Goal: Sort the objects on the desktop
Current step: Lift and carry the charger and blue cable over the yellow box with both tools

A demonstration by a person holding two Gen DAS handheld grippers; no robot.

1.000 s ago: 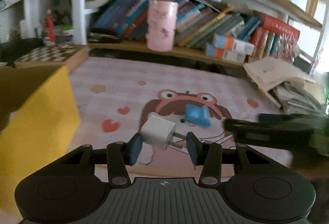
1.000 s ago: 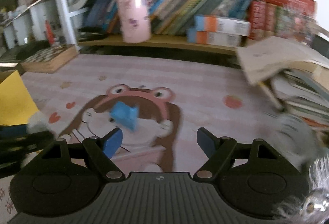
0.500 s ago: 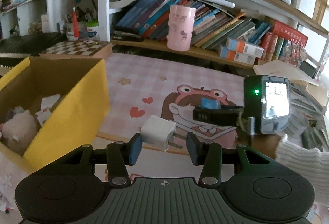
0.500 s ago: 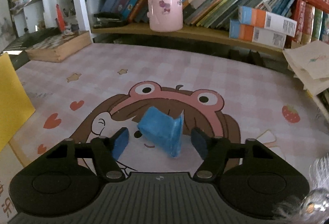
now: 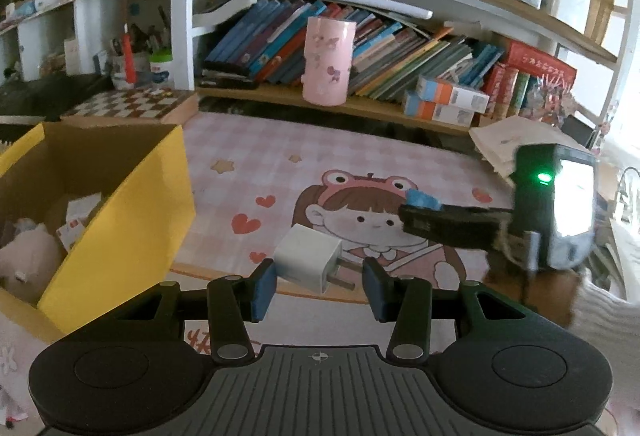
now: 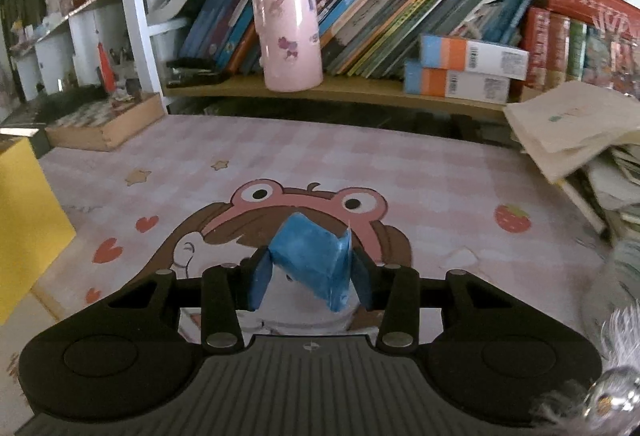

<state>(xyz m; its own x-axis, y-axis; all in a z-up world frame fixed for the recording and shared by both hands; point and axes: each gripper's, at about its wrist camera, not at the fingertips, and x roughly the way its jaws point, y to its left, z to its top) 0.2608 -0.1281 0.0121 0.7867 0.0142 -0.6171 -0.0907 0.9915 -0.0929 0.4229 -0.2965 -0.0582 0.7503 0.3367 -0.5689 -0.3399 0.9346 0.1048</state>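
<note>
While my left gripper pinches a white plug between its blue pads, the plug hangs above the front edge of the pink mat, with its two metal prongs pointing at the right pad. Just to the left sits a yellow box with its top open. Inside it I can see a soft pink toy and some small white cards, though the rest is too dark to tell.

My right gripper is closing its jaws on a blue packet, and both pads look like they touch its sides. The packet sits over the frog-hat girl drawn on the mat. Far back, a pink cup stands upright on the wooden shelf, in front of leaning books.
</note>
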